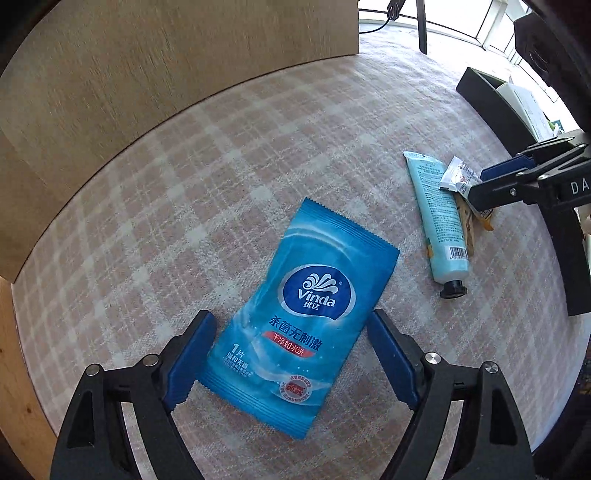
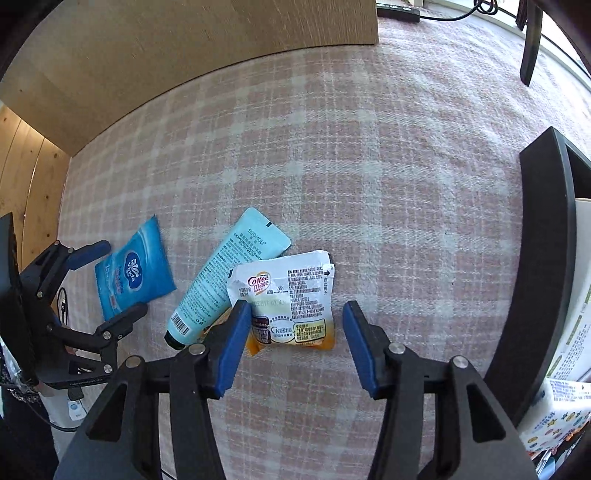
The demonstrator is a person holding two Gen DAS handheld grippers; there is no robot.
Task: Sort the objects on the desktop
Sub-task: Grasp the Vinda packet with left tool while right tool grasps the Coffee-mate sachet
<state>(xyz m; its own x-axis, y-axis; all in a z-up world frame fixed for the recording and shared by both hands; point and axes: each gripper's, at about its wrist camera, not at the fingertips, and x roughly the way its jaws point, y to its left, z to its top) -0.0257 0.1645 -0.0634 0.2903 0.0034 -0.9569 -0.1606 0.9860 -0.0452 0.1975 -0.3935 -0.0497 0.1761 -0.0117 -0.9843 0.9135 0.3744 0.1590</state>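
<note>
A blue Vinda wet-wipe sachet (image 1: 299, 317) lies flat on the pink plaid tablecloth (image 1: 258, 147). My left gripper (image 1: 295, 358) points down over its lower half, open, one finger on either side. To the right lie a teal hand-cream tube (image 1: 439, 221) and a white and orange Coffee-mate sachet (image 1: 458, 177). In the right wrist view the Coffee-mate sachet (image 2: 291, 299) rests partly on the tube (image 2: 221, 280). My right gripper (image 2: 295, 325) is open around its lower part, the left pad at its edge. The wipe sachet (image 2: 133, 277) and left gripper (image 2: 110, 284) appear at the left.
A black organiser box (image 2: 546, 258) holding printed cartons (image 2: 569, 369) stands at the right. A tall wooden panel (image 2: 184, 55) borders the cloth at the back left. A dark chair leg (image 2: 532, 44) and a cable (image 2: 454, 14) are far behind.
</note>
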